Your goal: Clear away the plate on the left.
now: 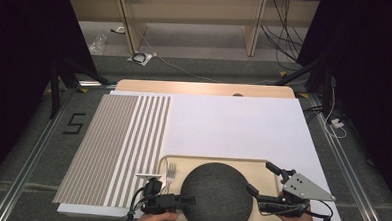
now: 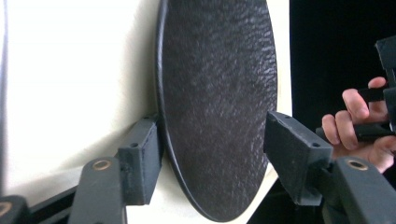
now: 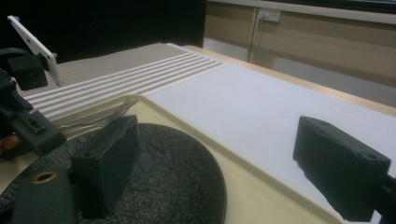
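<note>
A dark round textured plate [image 1: 218, 194] lies on a cream tray [image 1: 261, 166] at the table's near edge. A metal fork [image 1: 171, 172] rests on the tray just left of the plate. My left gripper [image 1: 189, 200] reaches in from the left. In the left gripper view its jaws straddle the rim of the plate [image 2: 219, 93] with the left gripper [image 2: 215, 154] open, and a gap shows at the far jaw. My right gripper [image 1: 262, 178] stands open at the plate's right edge. One jaw of the right gripper [image 3: 224, 163] is over the plate [image 3: 173, 177], the other beyond the tray [image 3: 252, 186].
A striped placemat [image 1: 117, 147] covers the table's left part, with a white mat [image 1: 233, 127] beside it to the right. The tray sits at the near edge. Dark floor, cables and stand legs surround the table.
</note>
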